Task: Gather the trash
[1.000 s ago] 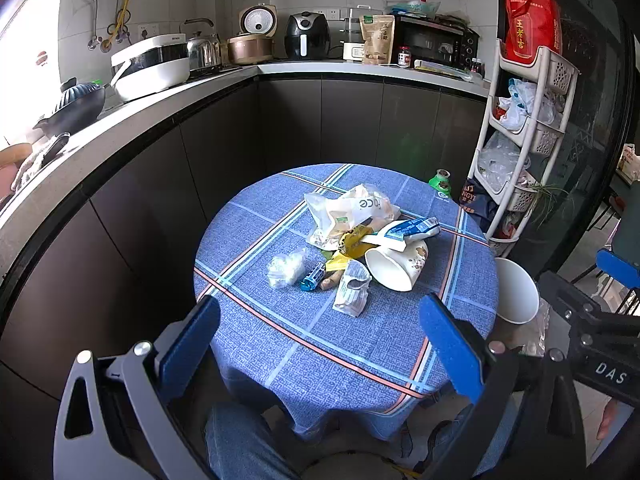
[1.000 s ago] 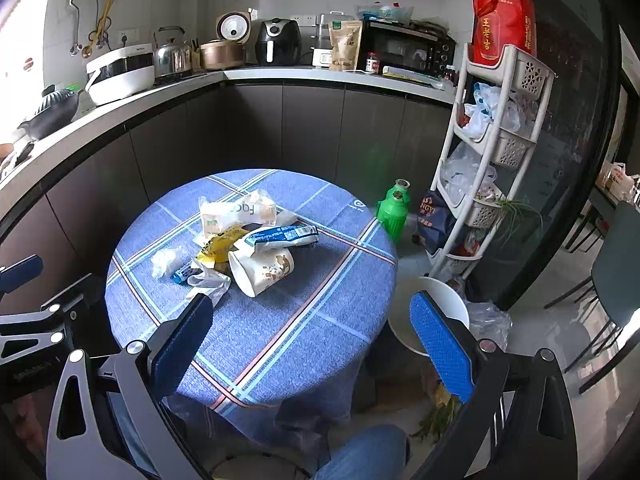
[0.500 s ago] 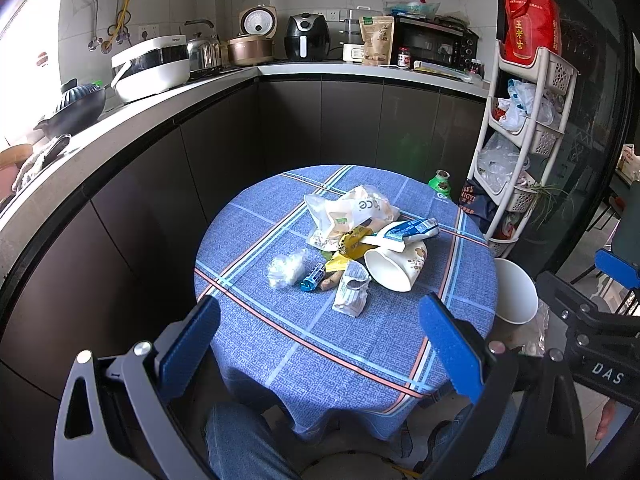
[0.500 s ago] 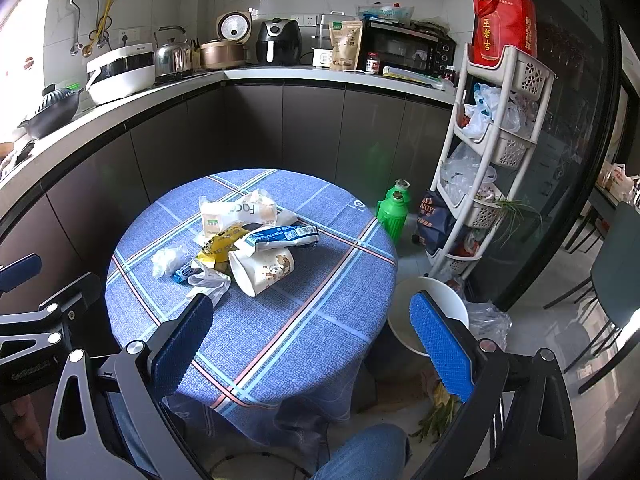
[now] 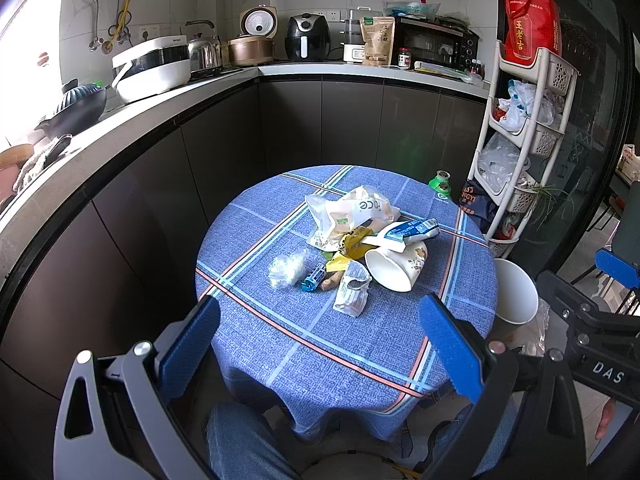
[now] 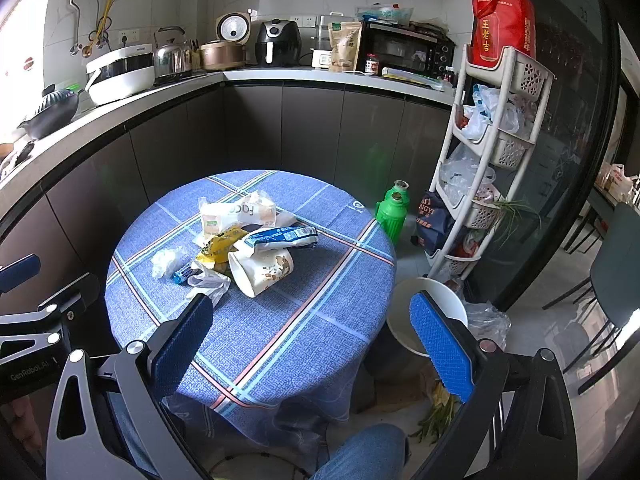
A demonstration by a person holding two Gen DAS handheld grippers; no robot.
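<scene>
On table, "face"-lettered bag (image 5: 352, 216), perhaps tissues

one paper cup (image 5: 394, 267), one white bin (image 5: 515, 296), one green flask (image 6: 393, 210), two grippers (image 5: 320, 344) (image 6: 310, 344)

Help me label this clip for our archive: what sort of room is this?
Most likely a home kitchen with a small eating corner. A counter along the wall carries a rice cooker, an air fryer and a toaster oven, and a round table holds food wrappers.
</scene>
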